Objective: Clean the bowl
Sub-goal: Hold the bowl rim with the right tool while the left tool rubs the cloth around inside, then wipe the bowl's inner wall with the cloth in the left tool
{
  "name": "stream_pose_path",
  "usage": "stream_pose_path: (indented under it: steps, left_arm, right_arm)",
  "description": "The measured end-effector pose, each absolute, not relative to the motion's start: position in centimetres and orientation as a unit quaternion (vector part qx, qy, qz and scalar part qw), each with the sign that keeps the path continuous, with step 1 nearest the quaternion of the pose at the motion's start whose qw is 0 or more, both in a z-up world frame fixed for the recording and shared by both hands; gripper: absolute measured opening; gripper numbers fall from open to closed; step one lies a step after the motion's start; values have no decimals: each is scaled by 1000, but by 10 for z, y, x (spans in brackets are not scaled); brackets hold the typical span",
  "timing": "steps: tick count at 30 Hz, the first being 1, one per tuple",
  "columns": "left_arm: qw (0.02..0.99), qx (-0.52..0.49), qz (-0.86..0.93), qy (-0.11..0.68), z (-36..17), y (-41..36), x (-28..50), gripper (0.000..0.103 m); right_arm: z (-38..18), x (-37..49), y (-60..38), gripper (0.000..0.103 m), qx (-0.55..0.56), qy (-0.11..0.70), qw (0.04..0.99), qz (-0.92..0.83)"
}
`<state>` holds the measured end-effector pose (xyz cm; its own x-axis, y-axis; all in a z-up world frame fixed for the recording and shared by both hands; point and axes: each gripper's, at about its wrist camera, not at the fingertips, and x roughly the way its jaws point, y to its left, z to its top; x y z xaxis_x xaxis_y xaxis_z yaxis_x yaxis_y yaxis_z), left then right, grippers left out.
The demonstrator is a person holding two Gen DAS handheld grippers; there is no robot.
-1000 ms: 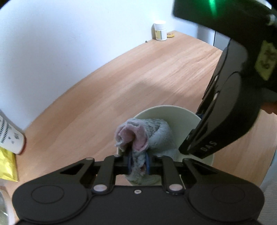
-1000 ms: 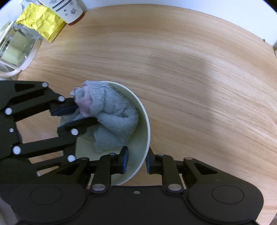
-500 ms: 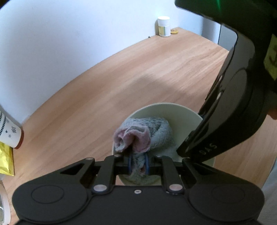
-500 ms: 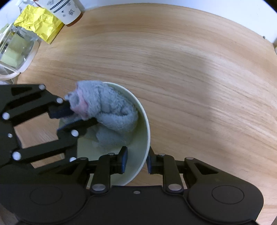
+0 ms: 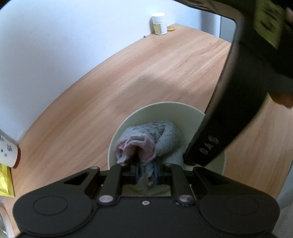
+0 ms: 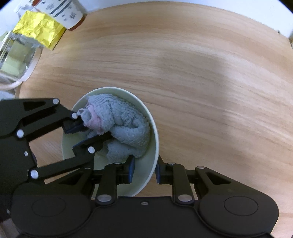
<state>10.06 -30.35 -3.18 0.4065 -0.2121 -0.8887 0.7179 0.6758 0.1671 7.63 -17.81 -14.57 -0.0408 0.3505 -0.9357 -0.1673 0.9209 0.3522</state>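
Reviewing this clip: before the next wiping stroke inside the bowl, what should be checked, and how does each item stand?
1. Left gripper shut on the cloth: ok.
2. Right gripper clamps the bowl rim, one finger inside, one outside: ok.
3. Cloth lies inside the bowl, nothing over the rim: ok.
4. Bowl resting flat on the table: cannot tell; it looks tilted.
5. Paper cup and glass jug stand clear of the bowl: ok.
6. Bowl wiped clean: cannot tell; the cloth covers much of the inside.

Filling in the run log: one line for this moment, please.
stage: wiping | left gripper: shut on cloth inside bowl | right gripper: shut on bowl rim | bowl on table
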Motion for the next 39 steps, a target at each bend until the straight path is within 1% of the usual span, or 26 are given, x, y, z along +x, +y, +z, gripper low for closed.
stream_pose_path:
  steps: [8,13,16,17,18,20,24,29,32,34,39]
  left_arm:
    - [774,284,-321,467,-26,-299,92,13]
    - [767,276,-328,477,-15,-294,90,14]
    - [765,271,-327,484,-8,-290,91,18]
    - [765,269,-326,486,-6,-288,91,22]
    - [765,269,-325,487,-4,-287,93,28]
    - [766,271,-321,486,2,-285,94,33]
    - [772,269,-315,482,14,-278,94,33]
    - [779,277,-331,455,23,-278,96,34]
    - [762,343,-335,435,9,-286,93,33]
    - [750,369,-341,430,0,-289,91,33]
    - [724,385,-375,432,-13,-297,95,33]
  right_arm:
    - [-150,85,-187,23,105,700,687,167]
    - [-149,86,-179,23,85,689,699,169]
    - [-149,88,-176,23,80,687,702,172]
    - [-149,88,-176,23,79,686,703,173]
    - [-149,89,-175,23,77,685,703,174]
    - [-149,87,-176,23,72,683,705,177]
    - [-148,85,-175,23,62,680,708,184]
    - [-149,84,-177,23,67,677,708,190]
    - [-149,82,-177,23,68,677,706,198]
    - [-149,81,-178,23,66,676,706,202]
    - [-149,78,-178,23,60,676,703,214]
